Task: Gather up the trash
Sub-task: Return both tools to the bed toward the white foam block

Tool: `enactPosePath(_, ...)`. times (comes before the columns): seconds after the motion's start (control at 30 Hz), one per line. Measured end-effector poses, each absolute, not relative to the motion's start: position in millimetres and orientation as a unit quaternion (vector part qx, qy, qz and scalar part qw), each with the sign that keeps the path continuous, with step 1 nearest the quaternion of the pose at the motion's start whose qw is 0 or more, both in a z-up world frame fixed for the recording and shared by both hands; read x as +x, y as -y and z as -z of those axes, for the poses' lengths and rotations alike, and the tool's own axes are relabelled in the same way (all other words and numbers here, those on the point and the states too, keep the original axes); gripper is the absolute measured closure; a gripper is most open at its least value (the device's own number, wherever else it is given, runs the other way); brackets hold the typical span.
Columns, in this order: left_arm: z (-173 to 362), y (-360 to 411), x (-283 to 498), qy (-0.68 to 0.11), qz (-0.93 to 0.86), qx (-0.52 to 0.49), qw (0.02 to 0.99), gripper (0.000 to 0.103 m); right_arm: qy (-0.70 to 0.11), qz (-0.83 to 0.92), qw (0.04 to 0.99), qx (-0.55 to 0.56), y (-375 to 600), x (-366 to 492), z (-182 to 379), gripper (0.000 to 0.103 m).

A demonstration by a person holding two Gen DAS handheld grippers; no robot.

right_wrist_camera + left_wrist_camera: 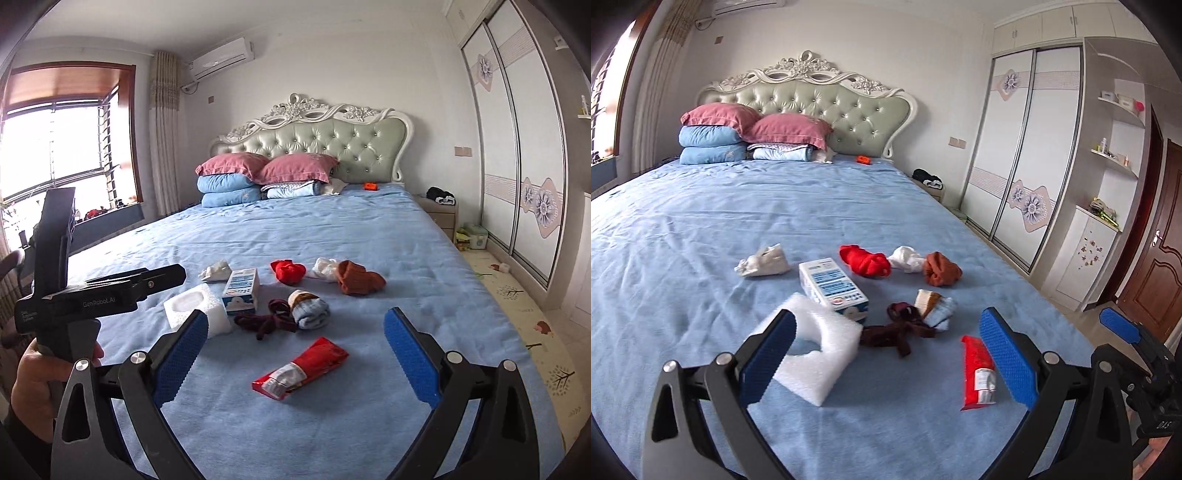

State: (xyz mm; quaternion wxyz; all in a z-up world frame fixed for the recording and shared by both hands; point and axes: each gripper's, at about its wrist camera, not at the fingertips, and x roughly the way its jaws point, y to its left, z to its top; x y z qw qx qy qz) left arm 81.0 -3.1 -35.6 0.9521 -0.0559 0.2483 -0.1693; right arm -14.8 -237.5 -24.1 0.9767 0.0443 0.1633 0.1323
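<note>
On the blue bed (701,258) lie a white foam block (820,354), a white-and-blue carton (833,286), a red snack wrapper (977,373) and a crumpled white tissue (762,261). My left gripper (886,354) is open and empty, just before the foam block and the wrapper. My right gripper (291,354) is open and empty, over the red wrapper (301,369). The foam block (195,306), carton (242,290) and tissue (216,271) show beyond it. The left gripper's body (96,295) is at the left of the right wrist view.
Socks lie among the trash: red (866,260), white (907,258), orange-brown (940,269), dark maroon (901,325) and a light blue bundle (938,308). Pillows and folded quilts (738,136) sit at the headboard. A wardrobe (1027,147) stands right of the bed.
</note>
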Motion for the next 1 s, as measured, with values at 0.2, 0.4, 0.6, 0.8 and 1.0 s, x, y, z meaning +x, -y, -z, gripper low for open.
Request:
enactPosePath(0.2, 52, -28, 83, -0.250, 0.176, -0.048, 0.951, 0.004, -0.159, -0.133, 0.977, 0.042, 210, -8, 24, 0.008)
enactPosePath(0.4, 73, -32, 89, -0.256, 0.212, 0.015, 0.943, 0.004, -0.166, -0.135, 0.976, 0.048, 192, 0, 28, 0.008)
enactPosePath(0.6, 93, -37, 109, -0.292, 0.221, 0.043, 0.930, 0.004, -0.180, -0.139, 0.973, 0.038, 175, 8, 33, 0.008)
enactPosePath(0.8, 108, -47, 141, -0.338, 0.229, 0.026, 0.912, 0.004, -0.193, -0.135, 0.971, 0.033, 167, 14, 38, 0.008)
enactPosePath(1.0, 117, -39, 156, -0.359, 0.231, 0.059, 0.902, 0.004, -0.205, -0.128, 0.969, 0.041, 171, 22, 45, 0.008)
